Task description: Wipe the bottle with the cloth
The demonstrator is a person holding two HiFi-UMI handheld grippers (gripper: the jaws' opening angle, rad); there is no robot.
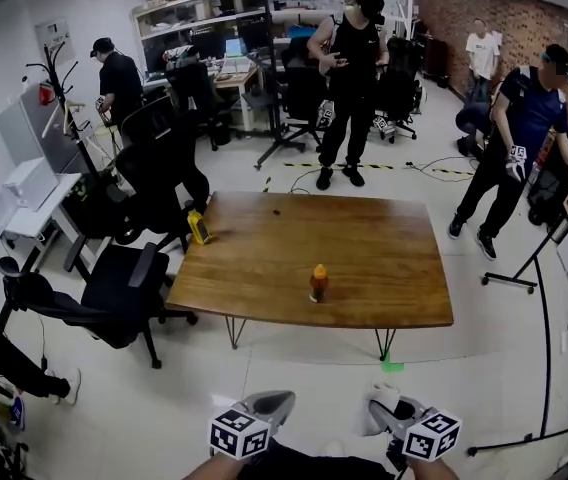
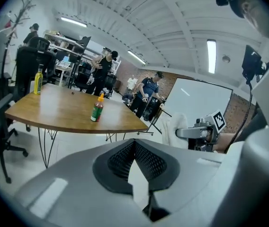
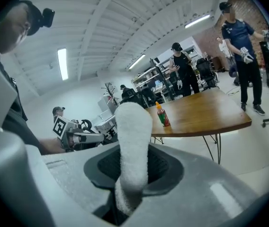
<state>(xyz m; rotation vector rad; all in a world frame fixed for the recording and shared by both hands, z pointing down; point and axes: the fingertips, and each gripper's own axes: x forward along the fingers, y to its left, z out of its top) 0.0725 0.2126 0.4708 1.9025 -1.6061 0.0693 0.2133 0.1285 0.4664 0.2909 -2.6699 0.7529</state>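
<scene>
A small red sauce bottle (image 1: 318, 283) with an orange cap stands upright near the front edge of the wooden table (image 1: 384, 268). It also shows in the left gripper view as the bottle (image 2: 97, 108) and in the right gripper view as the bottle (image 3: 162, 115). Both grippers hang well short of the table, at the bottom of the head view. My left gripper (image 1: 280, 402) is shut with nothing in it, its jaws meeting in its own view (image 2: 135, 144). My right gripper (image 1: 382, 408) is shut on a white cloth (image 3: 133, 141), which sticks up out of the jaws.
A yellow bottle (image 1: 199, 228) stands at the table's left edge. Black office chairs (image 1: 114, 288) crowd the left side. Three people (image 1: 349, 78) stand beyond and to the right of the table. A stand's base (image 1: 519, 278) rests on the floor to the right.
</scene>
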